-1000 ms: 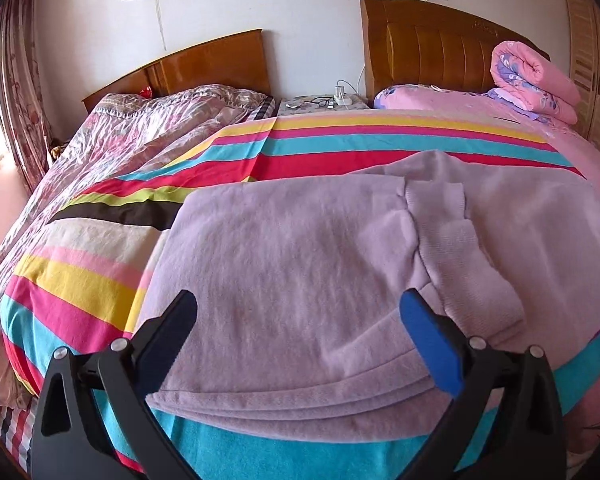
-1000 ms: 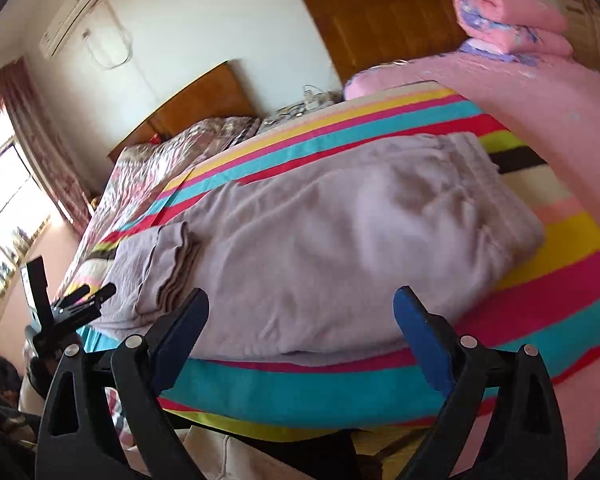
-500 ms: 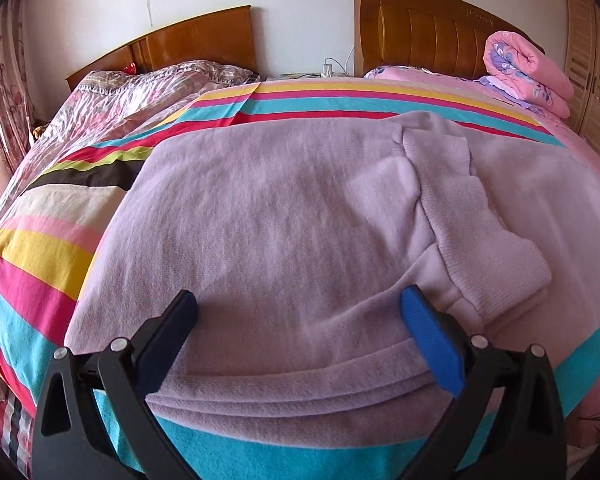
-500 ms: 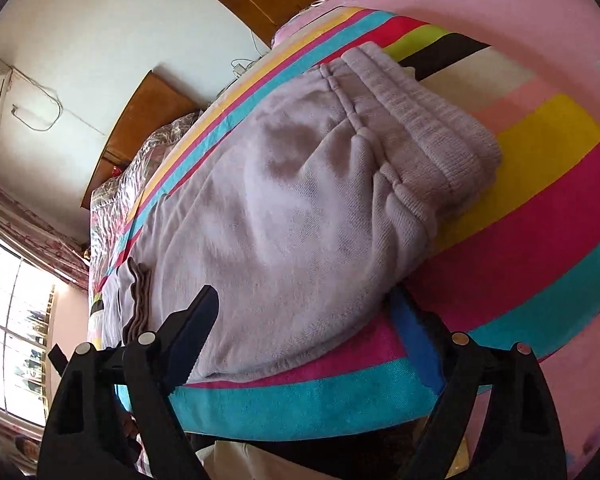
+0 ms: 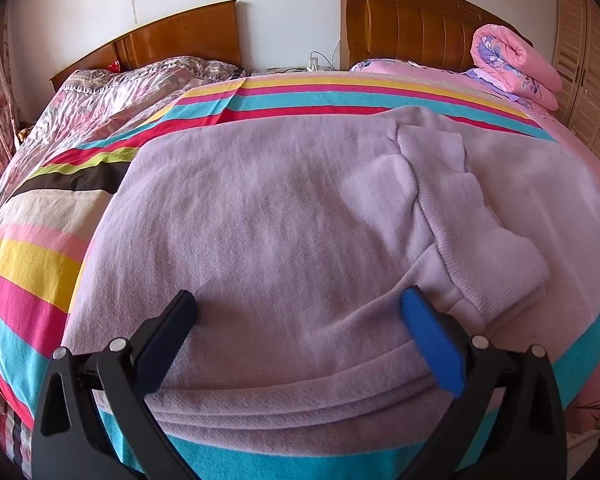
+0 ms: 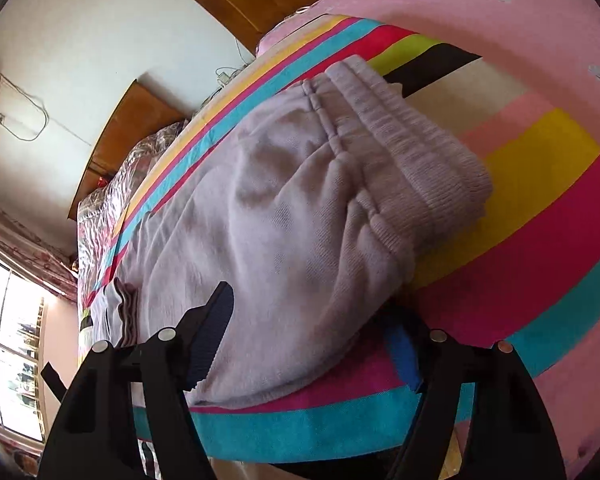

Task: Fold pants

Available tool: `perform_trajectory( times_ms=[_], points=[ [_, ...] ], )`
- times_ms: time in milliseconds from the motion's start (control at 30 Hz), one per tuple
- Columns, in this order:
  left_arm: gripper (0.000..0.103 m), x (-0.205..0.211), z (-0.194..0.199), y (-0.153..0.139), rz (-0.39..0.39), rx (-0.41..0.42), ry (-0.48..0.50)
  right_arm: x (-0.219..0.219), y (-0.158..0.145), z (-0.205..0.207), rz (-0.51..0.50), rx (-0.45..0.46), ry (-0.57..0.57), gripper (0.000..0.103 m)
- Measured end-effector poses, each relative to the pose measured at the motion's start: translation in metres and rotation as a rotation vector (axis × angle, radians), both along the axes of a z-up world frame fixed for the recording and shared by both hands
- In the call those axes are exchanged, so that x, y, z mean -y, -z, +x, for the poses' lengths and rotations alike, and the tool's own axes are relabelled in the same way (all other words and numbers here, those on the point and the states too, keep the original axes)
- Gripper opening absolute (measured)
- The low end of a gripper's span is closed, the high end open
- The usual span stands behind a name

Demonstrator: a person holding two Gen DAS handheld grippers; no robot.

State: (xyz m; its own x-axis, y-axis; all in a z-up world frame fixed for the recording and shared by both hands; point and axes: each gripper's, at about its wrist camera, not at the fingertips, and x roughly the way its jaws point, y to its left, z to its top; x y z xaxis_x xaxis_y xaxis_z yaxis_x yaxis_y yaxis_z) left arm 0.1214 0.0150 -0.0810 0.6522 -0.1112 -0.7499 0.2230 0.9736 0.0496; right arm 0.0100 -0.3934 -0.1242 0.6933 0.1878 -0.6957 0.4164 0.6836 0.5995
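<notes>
Lilac fleece pants [image 5: 280, 220] lie folded on a striped blanket [image 5: 32, 264] on the bed. Their ribbed cuffs [image 5: 488, 248] rest on top at the right in the left wrist view. My left gripper [image 5: 300, 308] is open, its fingertips [image 5: 186, 310] set down on the fabric near the front edge. In the right wrist view the elastic waistband [image 6: 412, 148] faces right. My right gripper [image 6: 308, 336] is rolled and its jaws are closing around the near corner of the pants [image 6: 260, 240]. One finger lies on top and the blue pad [image 6: 404, 354] is tucked under the edge, with a wide gap still between them.
A second bed with a floral quilt [image 5: 112, 96] stands to the left. A rolled pink quilt [image 5: 512, 64] sits at the far right by the wooden headboard [image 5: 412, 20]. A wardrobe [image 5: 588, 60] lines the right wall and a bright window [image 6: 8, 340] is at the left.
My right gripper rolled, came in low at the waistband corner and narrowed its jaws around the fabric edge. My left gripper sank closer onto the pants and stayed open.
</notes>
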Motion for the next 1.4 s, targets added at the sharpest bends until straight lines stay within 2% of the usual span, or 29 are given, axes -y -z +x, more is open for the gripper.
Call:
perform_trajectory(
  times_ms=[67,100,133,167,233,300,367,467,500,600,700,767,867,967,1000,1067,1133,1200,1233,1267,1300,1400],
  points=[
    [0.102,0.000,0.001,-0.003,0.004,-0.006,0.002,-0.002,0.000,0.003,-0.008,0.001,0.008,0.069],
    [0.102,0.001,0.001,-0.006,-0.002,-0.005,-0.003,-0.003,0.002,0.004,0.002,0.004,-0.002,0.062],
    [0.101,0.001,0.000,-0.012,-0.010,0.008,-0.007,-0.003,0.005,0.004,0.009,-0.001,-0.001,0.045],
    [0.101,0.003,-0.002,-0.020,-0.019,0.030,0.000,0.000,0.007,0.000,0.014,0.005,0.017,0.036],
    [0.101,0.014,-0.004,-0.035,-0.023,0.066,0.037,0.006,0.012,-0.007,0.059,0.051,0.051,0.030],
    [0.101,0.030,-0.004,-0.044,-0.016,0.087,0.083,0.007,0.014,-0.012,0.064,0.086,0.070,0.027],
    [0.101,0.051,0.000,-0.040,0.016,0.084,0.128,0.007,0.015,-0.017,0.087,0.126,0.098,0.024],
    [0.102,0.079,0.011,-0.004,0.122,-0.005,0.182,0.011,0.013,-0.027,0.110,0.217,0.133,0.022],
    [0.102,0.076,0.009,-0.006,0.090,0.028,0.174,0.010,0.009,-0.028,0.096,0.235,0.139,0.021],
    [0.101,0.068,0.016,-0.011,0.055,-0.013,0.161,-0.006,-0.029,-0.020,-0.035,0.304,0.099,0.021],
    [0.100,0.035,0.009,-0.041,-0.001,0.097,0.084,-0.039,-0.084,0.003,-0.207,0.376,0.006,0.021],
    [0.100,-0.002,0.005,-0.062,-0.054,0.144,-0.003,-0.075,-0.121,0.026,-0.317,0.428,-0.106,0.021],
    [0.100,-0.064,-0.003,-0.085,-0.149,0.193,-0.146,-0.158,-0.163,0.062,-0.488,0.509,-0.319,0.021],
    [0.100,-0.119,-0.016,-0.096,-0.203,0.220,-0.275,-0.266,-0.179,0.087,-0.672,0.556,-0.559,0.021],
    [0.100,-0.135,-0.021,-0.098,-0.209,0.225,-0.312,-0.301,-0.174,0.090,-0.714,0.555,-0.638,0.021],
    [0.100,-0.161,-0.027,-0.095,-0.220,0.207,-0.369,-0.372,-0.145,0.096,-0.770,0.502,-0.816,0.021],
    [0.100,-0.182,-0.034,-0.082,-0.239,0.168,-0.417,-0.428,-0.092,0.099,-0.824,0.401,-1.004,0.021],
    [0.100,-0.197,-0.040,-0.066,-0.281,0.108,-0.438,-0.463,-0.029,0.095,-0.876,0.259,-1.164,0.021],
    [0.100,-0.202,-0.044,-0.060,-0.314,0.086,-0.439,-0.469,-0.012,0.080,-0.956,0.318,-1.151,0.023],
    [0.100,-0.205,-0.047,-0.056,-0.343,0.070,-0.437,-0.472,-0.009,0.070,-1.040,0.358,-1.144,0.023],
    [0.100,-0.208,-0.049,-0.054,-0.373,0.064,-0.425,-0.472,-0.010,0.069,-1.062,0.362,-1.154,0.024],
    [0.100,-0.205,-0.050,-0.053,-0.452,0.063,-0.371,-0.457,-0.020,0.077,-0.931,0.356,-1.163,0.030]
  ],
)
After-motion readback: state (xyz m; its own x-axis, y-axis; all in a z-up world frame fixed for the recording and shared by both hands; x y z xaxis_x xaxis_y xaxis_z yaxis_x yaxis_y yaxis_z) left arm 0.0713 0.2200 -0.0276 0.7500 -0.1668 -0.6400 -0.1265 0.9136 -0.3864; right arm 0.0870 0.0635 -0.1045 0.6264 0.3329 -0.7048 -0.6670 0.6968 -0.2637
